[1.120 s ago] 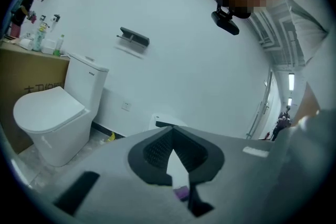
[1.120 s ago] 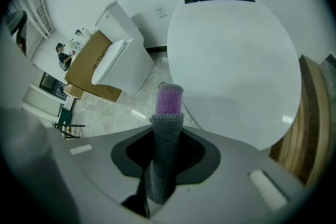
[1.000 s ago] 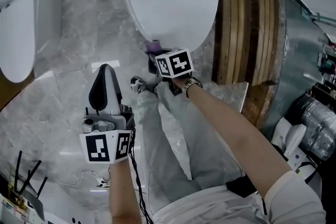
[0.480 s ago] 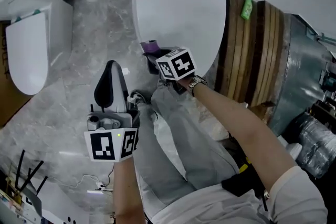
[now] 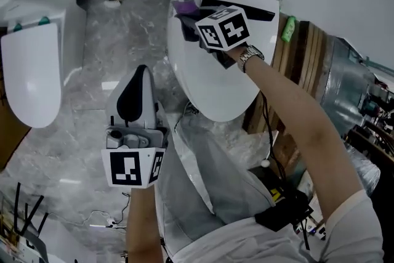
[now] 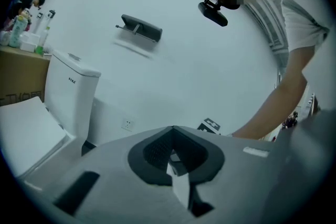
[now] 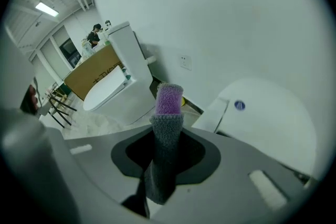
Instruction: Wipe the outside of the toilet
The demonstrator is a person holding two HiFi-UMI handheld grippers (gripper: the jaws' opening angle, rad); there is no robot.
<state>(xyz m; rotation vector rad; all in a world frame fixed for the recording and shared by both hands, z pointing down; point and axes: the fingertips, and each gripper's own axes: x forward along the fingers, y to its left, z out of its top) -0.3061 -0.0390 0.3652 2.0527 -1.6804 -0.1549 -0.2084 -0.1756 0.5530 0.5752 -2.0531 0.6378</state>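
Right hand-held gripper (image 5: 188, 23) risen to glossy toilet (image 5: 215, 83), clamping fuzzy purple cloth (image 7: 169, 101); left hand-held gripper (image 6: 174, 159) seemingly closed.

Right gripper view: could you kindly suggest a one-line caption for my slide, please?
Right gripper shut on a grey-and-purple cloth, near the white toilet lid, a second toilet behind.

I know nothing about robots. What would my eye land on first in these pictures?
The big white toilet, lid down, fills the middle of the head view. At its back end the right hand-held gripper, which carries a black-and-white marker cube, is clamped on a purple and grey cloth. The left hand-held gripper hangs shut and empty over the marble floor, with a second toilet at far left.
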